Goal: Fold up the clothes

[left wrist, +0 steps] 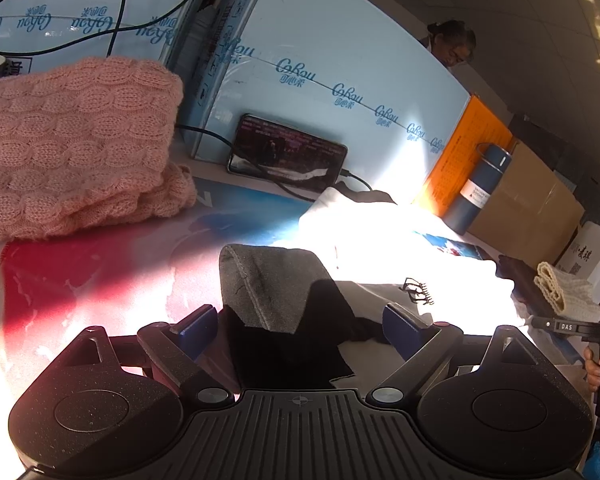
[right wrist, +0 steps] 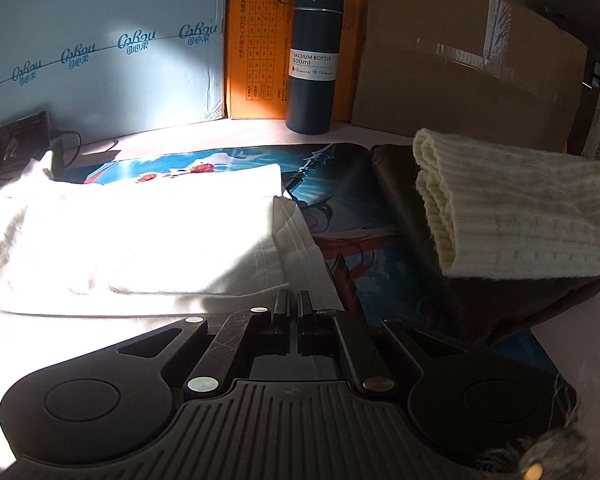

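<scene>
A white garment (right wrist: 140,236) lies flat on the printed mat (right wrist: 356,208), brightly sunlit, with a small black print (left wrist: 418,292). My right gripper (right wrist: 294,306) is shut at its near right hem, and the cloth seems pinched between the fingers. A dark grey cloth piece (left wrist: 268,284) with a stitched hem stands up between the jaws of my left gripper (left wrist: 298,318), which is open and wide apart. Its blue pads (left wrist: 198,322) do not touch the cloth. The white garment (left wrist: 380,236) spreads just beyond it.
A folded pink knit sweater (left wrist: 72,140) sits at the left. A cream knit (right wrist: 512,216) rests on a folded dark brown garment (right wrist: 480,312) at the right. Boxes (right wrist: 100,52), a phone (left wrist: 288,152) with its cable and a blue vacuum bottle (right wrist: 312,56) line the back.
</scene>
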The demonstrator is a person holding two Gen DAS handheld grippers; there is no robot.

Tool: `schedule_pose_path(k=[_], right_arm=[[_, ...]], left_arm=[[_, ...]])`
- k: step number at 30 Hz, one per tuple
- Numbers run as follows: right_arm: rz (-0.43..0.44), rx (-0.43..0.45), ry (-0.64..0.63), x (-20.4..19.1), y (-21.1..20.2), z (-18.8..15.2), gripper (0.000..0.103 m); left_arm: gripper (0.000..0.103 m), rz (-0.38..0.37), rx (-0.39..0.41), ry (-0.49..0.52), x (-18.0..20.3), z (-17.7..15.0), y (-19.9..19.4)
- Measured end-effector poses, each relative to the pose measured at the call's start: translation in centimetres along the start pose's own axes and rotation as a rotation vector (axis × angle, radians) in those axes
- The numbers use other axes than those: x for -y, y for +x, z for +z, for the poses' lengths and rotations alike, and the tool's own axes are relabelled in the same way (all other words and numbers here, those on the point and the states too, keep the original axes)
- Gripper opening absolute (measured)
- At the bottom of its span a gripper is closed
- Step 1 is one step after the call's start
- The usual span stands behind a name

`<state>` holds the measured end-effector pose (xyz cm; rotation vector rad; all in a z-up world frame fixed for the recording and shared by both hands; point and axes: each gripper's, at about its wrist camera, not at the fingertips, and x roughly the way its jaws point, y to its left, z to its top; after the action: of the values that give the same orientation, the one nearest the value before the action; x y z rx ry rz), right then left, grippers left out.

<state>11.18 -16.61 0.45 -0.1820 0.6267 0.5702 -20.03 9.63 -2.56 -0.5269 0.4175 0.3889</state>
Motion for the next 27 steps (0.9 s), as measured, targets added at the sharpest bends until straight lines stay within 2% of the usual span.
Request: schedule_pose_path(k=[6,7,8,9,20,23,26,27], right_arm=[[0.004,0.006,0.100,1.4,0.5,1.6,0.007],[0.022,0.008,0.122,1.6,0.7,2.0,0.019],[0.036,0.010,0.135,1.7,1.1,2.3,0.039],[0.025,0.011,0.131,1.4,1.4,2.4,0.046],[-0.094,0.014,0.081,-1.3,5.0,3.4,0.047],[-0.126,0.015,0.068,-2.0,6.0,3.7,0.048],[-0.135,0.043,0.076,-2.1,5.7,3.7,0.050],[-0.128,0.056,0.091,-1.9,5.4,3.6,0.051]], left_arm=[[0.092,-0.002,0.000,-0.001,0.0,0.0,0.0],[0.092,-0.002,0.000,-0.002,0.0,0.0,0.0],[0.092,-0.001,0.002,-0.003,-0.1,0.0,0.0],[0.092,0.000,0.004,-0.005,-0.1,0.0,-0.1],[0.092,0.015,0.038,-0.054,-1.0,0.5,-0.1],[0.092,0.032,0.033,-0.021,-0.9,1.5,0.6],[0.092,0.039,-0.008,0.020,-0.8,2.4,2.2],[0.087,0.039,-0.024,0.030,-0.9,2.7,2.7]])
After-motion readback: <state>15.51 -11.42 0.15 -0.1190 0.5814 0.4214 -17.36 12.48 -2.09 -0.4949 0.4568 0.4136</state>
